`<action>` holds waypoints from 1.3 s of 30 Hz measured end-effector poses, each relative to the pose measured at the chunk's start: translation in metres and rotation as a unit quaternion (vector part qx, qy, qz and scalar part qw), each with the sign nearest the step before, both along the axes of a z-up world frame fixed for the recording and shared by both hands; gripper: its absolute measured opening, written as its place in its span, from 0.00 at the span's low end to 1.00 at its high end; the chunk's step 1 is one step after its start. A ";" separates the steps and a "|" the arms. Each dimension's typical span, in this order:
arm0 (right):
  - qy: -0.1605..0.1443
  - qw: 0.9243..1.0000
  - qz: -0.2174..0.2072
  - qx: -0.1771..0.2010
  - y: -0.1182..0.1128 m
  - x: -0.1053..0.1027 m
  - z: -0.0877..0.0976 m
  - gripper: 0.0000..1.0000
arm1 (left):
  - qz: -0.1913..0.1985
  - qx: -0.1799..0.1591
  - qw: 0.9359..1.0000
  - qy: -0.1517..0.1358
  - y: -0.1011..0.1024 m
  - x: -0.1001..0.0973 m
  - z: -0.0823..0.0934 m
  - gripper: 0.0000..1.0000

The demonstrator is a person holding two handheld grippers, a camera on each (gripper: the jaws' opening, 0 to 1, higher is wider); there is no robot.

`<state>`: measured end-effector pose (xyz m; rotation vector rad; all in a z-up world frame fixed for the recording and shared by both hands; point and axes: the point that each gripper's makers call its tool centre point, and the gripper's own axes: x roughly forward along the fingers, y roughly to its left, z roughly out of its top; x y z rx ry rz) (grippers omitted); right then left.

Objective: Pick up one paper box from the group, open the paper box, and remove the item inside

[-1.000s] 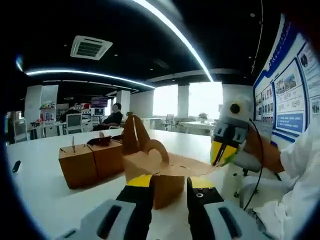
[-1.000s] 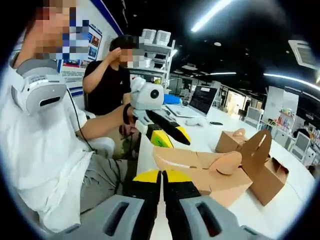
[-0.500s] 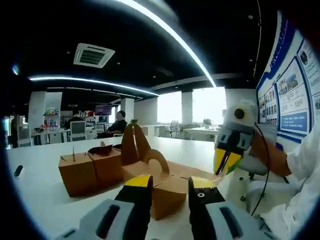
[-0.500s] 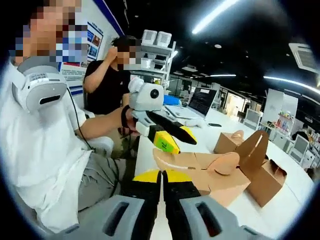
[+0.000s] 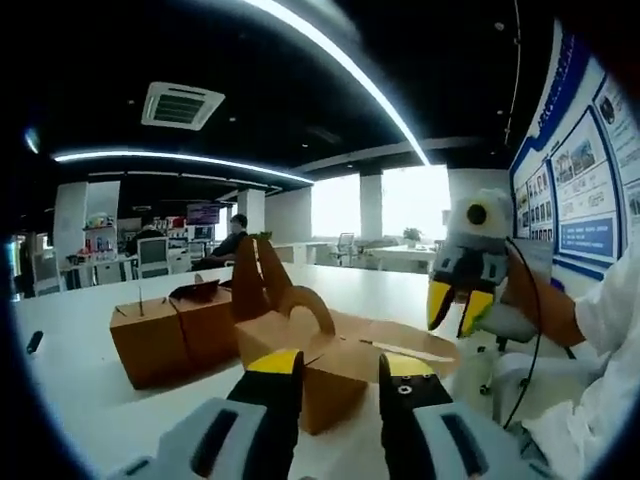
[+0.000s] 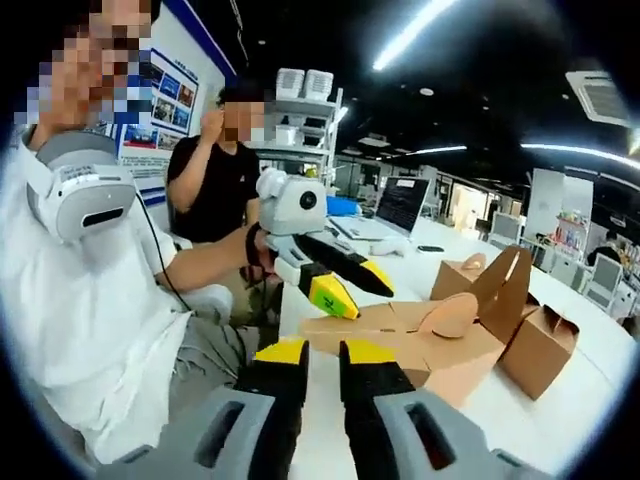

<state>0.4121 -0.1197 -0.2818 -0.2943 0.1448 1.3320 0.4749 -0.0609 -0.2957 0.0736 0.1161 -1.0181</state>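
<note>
A brown paper box (image 5: 335,385) with its top flaps spread open lies on the white table (image 5: 70,400). Its near corner sits between the jaws of my left gripper (image 5: 340,365), which is shut on it. One flap (image 5: 410,340) lies flat toward my right gripper (image 5: 457,308), which hangs open just above and beyond the flap's edge. In the right gripper view the same box (image 6: 440,350) shows its flat flap (image 6: 345,327) just above my right gripper (image 6: 327,352), whose jaws stand slightly apart with nothing in them. The left gripper (image 6: 352,287) straddles the box's near end. I cannot see inside the box.
Two closed brown boxes (image 5: 160,340) stand left of the open one, seen too as boxes (image 6: 540,345) at the right. A person in black (image 6: 215,180) stands beyond the table's end. A laptop (image 6: 400,205) sits further along the table (image 6: 560,420).
My right gripper has opened and let go of the flat flap's edge. The left gripper still holds the box, with little movement.
</note>
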 end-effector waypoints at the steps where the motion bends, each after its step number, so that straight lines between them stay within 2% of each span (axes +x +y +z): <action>1: 0.001 1.000 -0.002 0.008 -0.002 0.000 0.003 0.26 | -0.001 0.000 1.000 0.001 -0.001 0.000 -0.001 0.32; 4: 0.009 0.999 -0.018 0.046 -0.008 0.004 0.018 0.27 | -0.003 0.002 1.000 -0.001 -0.004 -0.001 -0.004 0.32; 6: 0.012 0.996 -0.050 0.070 -0.012 0.017 0.028 0.27 | -0.003 0.005 1.000 -0.005 -0.005 -0.001 -0.004 0.32; 9: 0.014 0.991 -0.114 0.073 -0.015 0.046 0.030 0.27 | -0.001 0.016 1.000 -0.014 -0.006 -0.002 -0.004 0.32; 11: -0.007 0.989 -0.140 0.043 -0.015 0.061 0.023 0.27 | -0.003 0.015 1.000 -0.011 -0.006 -0.002 -0.004 0.33; 17: 0.006 0.991 -0.123 0.053 -0.004 0.058 0.019 0.27 | -0.001 0.013 1.000 -0.009 -0.003 -0.001 -0.004 0.33; 26: -0.005 0.990 -0.137 0.028 -0.001 0.061 0.005 0.27 | -0.006 0.022 1.000 -0.014 -0.004 -0.001 -0.005 0.33; 30: -0.013 0.988 -0.153 0.021 -0.004 0.068 -0.003 0.26 | -0.009 0.024 1.000 -0.017 -0.004 -0.002 -0.005 0.34; 32: -0.026 0.986 -0.167 -0.003 -0.008 0.075 -0.011 0.26 | -0.010 0.024 1.000 -0.017 -0.004 -0.002 -0.005 0.34; 35: -0.018 0.986 -0.165 0.007 -0.007 0.075 -0.012 0.26 | -0.010 0.026 0.999 -0.017 -0.004 -0.002 -0.005 0.34; 39: -0.027 0.986 -0.166 -0.002 -0.007 0.076 -0.014 0.26 | -0.013 0.019 1.000 -0.010 -0.004 -0.001 -0.004 0.34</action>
